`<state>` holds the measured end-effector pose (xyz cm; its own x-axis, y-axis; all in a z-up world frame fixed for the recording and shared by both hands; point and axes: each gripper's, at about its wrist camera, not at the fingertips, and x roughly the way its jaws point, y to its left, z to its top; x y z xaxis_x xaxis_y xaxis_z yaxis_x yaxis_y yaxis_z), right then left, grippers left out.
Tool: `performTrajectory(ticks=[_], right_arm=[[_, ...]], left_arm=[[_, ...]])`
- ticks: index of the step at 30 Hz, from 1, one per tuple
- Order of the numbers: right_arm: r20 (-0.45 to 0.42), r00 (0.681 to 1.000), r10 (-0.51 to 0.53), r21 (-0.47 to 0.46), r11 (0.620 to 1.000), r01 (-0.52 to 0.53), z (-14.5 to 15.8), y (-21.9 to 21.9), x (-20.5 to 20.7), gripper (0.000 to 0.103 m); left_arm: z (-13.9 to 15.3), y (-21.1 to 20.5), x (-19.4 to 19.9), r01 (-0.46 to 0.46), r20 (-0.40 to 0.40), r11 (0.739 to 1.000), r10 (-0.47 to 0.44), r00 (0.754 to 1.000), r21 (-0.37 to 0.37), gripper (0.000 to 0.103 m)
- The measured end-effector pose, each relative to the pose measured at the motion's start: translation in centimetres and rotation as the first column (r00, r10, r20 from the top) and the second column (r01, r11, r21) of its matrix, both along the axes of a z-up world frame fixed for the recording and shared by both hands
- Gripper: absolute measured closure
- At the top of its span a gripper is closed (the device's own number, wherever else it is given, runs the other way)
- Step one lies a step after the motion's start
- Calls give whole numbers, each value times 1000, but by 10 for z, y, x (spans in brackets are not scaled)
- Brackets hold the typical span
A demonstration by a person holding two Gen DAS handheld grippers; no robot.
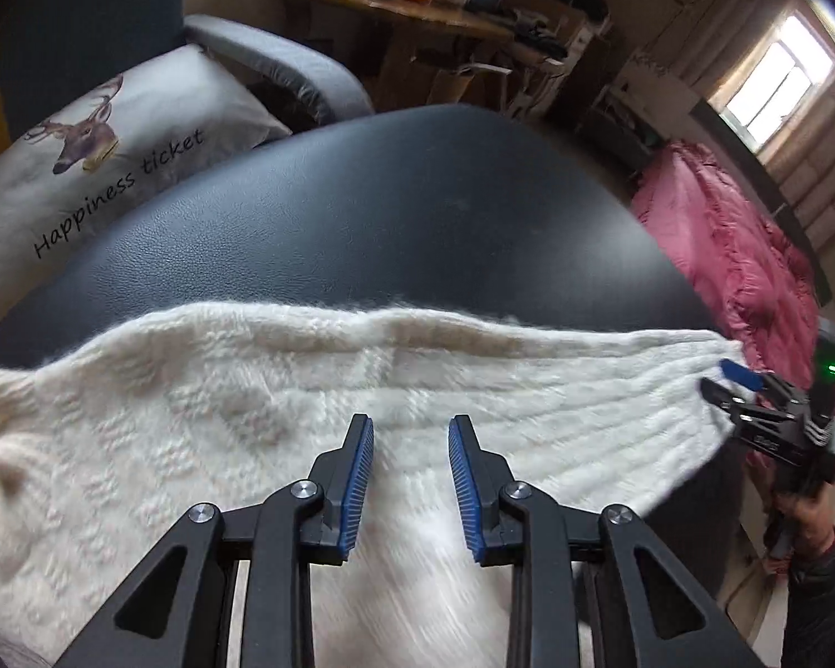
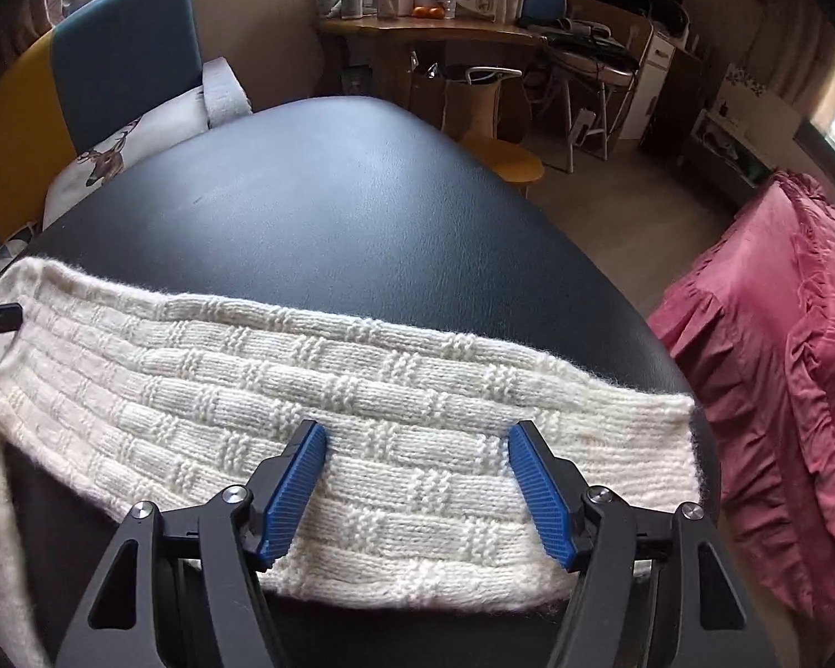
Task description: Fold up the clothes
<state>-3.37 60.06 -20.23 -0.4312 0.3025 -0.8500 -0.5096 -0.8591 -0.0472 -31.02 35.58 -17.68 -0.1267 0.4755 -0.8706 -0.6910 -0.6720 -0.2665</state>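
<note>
Left gripper (image 1: pixel 410 430): jaws parted, empty, above the cream knit sweater (image 1: pixel 250 417). Right gripper (image 2: pixel 417 437): jaws spread wide, empty, over the sweater's sleeve. Sweater lies on the black padded table (image 2: pixel 362 211). Pink bedding (image 2: pixel 779 334) at 3 o'clock; cluttered wooden desk (image 2: pixel 428 30) at 12 o'clock.
</note>
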Motion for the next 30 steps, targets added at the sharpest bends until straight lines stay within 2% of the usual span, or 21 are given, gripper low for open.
performTrajectory(ticks=[3, 7, 8, 10, 11, 12, 13, 14, 16, 18, 20, 21, 23, 25, 26, 28, 30], right_arm=[[-13, 999, -32, 16, 999, 32, -3, 8, -6, 29], [-12, 999, -51, 32, 998, 51, 0, 9, -16, 28], [-18, 999, -46, 26, 999, 46, 3, 8, -15, 29], [-54, 998, -17, 13, 1000, 18, 13, -1, -11, 31], [-117, 992, 35, -39, 998, -39, 23, -12, -9, 31], [-181, 979, 93, -156, 980, -122, 27, -23, -7, 31], [-248, 958, 143, -265, 941, -209, 30, -33, -5, 31], [-292, 938, 187, -363, 885, -290, 30, -47, -9, 31], [-361, 893, 268, -504, 750, -429, 28, -79, -20, 29], [-377, 892, 249, -593, 675, -439, 15, -103, -32, 25], [-391, 892, 228, -673, 590, -446, 2, -127, -45, 10], [-396, 892, 217, -709, 546, -447, -4, -139, -51, 8], [-364, 921, 141, -741, 556, -377, -18, -144, -66, 8], [-392, 915, 96, -748, 546, -378, -16, -143, -76, 5], [-407, 911, 73, -752, 539, -379, -16, -143, -81, 0], [-490, 872, -10, -801, 401, -446, -12, -143, -87, 0], [-573, 810, -125, -785, 367, -498, 1, -130, -81, 0]], left_arm=[[-7, 3, -7, -46, -20, 998, 48, 999, 51, 76], [-4, 5, -1, -49, -65, 998, 52, 997, 49, 76], [-2, 2, 0, -49, -56, 998, 52, 997, 48, 75], [8, -14, -1, -87, -10, 991, 89, 996, 97, 75], [13, -26, 0, -111, 4, 986, 112, 994, 128, 75], [18, -38, 2, -134, 16, 978, 133, 991, 157, 75], [21, -50, 7, -150, 18, 974, 149, 989, 173, 75], [24, -62, 13, -161, 15, 970, 161, 987, 183, 75], [27, -86, 25, -179, 10, 963, 181, 983, 200, 75], [26, -105, 44, -173, 10, 963, 175, 985, 207, 75], [25, -116, 65, -147, -4, 967, 151, 989, 210, 75], [25, -119, 76, -130, -11, 970, 135, 991, 208, 75], [22, -120, 92, -85, -16, 976, 90, 996, 198, 75], [15, -119, 104, -55, -25, 984, 60, 998, 170, 75], [9, -117, 107, -40, -12, 988, 42, 999, 151, 75], [0, -116, 112, -16, -32, 992, 20, 999, 124, 76], [-1, -113, 119, 6, -66, 996, 0, 998, 91, 76]])
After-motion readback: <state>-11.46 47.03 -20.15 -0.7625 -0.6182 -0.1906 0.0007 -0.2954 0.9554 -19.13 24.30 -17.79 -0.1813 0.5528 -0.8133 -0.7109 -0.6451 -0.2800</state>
